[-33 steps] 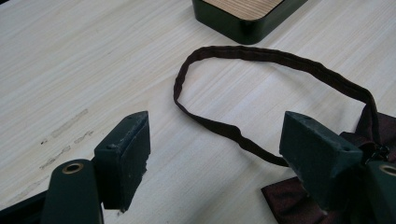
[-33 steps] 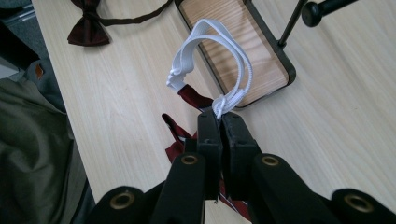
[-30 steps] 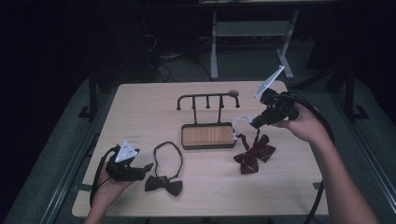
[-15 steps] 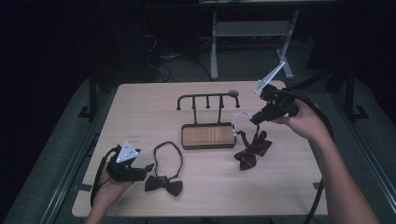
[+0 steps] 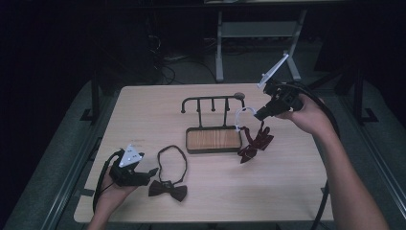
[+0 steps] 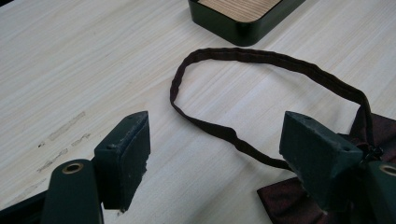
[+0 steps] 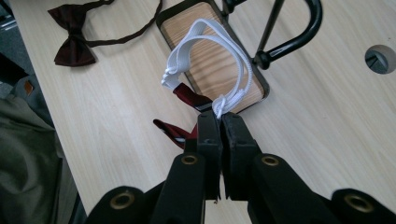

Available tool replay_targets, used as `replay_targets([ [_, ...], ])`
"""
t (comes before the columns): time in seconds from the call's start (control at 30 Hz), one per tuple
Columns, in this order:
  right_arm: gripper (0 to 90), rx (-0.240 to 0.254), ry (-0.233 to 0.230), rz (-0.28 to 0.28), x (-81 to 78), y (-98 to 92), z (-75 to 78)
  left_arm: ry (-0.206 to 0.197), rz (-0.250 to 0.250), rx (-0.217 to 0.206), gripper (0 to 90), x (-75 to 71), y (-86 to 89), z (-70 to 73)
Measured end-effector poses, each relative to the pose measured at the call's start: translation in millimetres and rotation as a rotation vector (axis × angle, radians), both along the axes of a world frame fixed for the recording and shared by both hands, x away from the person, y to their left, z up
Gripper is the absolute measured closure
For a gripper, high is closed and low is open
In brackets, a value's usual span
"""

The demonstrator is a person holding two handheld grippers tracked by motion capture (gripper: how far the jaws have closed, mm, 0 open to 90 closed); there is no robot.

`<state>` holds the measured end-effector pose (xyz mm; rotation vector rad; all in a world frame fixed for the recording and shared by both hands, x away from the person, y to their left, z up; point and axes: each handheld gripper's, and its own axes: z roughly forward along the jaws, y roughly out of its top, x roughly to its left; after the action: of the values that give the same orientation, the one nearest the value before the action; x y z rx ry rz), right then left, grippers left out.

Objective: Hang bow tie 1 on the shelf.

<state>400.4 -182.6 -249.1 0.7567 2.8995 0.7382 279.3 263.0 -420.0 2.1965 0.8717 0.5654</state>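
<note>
Jaws pinching white strap (image 7: 219, 60), right gripper (image 5: 262, 115) raised, tilted down

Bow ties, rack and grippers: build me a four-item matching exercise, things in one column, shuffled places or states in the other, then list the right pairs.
Things
1. red bow tie
2. dark bow tie
3. left gripper
4. rack

Places or states
A. stands mid-table, wooden base, black hooks
B. jaws open, just in front of a strap loop
C. hangs by its white strap from the shut right gripper
D. lies flat on the table, strap looped

Pairs: 1-C, 2-D, 3-B, 4-A
</note>
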Motion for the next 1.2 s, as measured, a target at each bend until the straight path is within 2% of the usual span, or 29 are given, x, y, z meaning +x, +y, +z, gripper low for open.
replay_targets([
  [0.7, 86.7, -0.015, 0.02, -0.06, 25.0, 3.8, 1.8, 0.004, -0.002, -0.007, 25.2, 0.2, -0.7, -0.3],
  [0.93, 86.6, -0.024, 0.037, -0.084, 35.1, 3.4, -4.5, 0.003, -0.002, -0.008, 25.2, 0.1, -0.8, -0.1],
  [1.2, 86.6, -0.009, 0.037, -0.112, 41.9, 0.7, -6.1, 0.004, -0.004, -0.008, 25.1, 0.1, -1.4, -0.3],
])
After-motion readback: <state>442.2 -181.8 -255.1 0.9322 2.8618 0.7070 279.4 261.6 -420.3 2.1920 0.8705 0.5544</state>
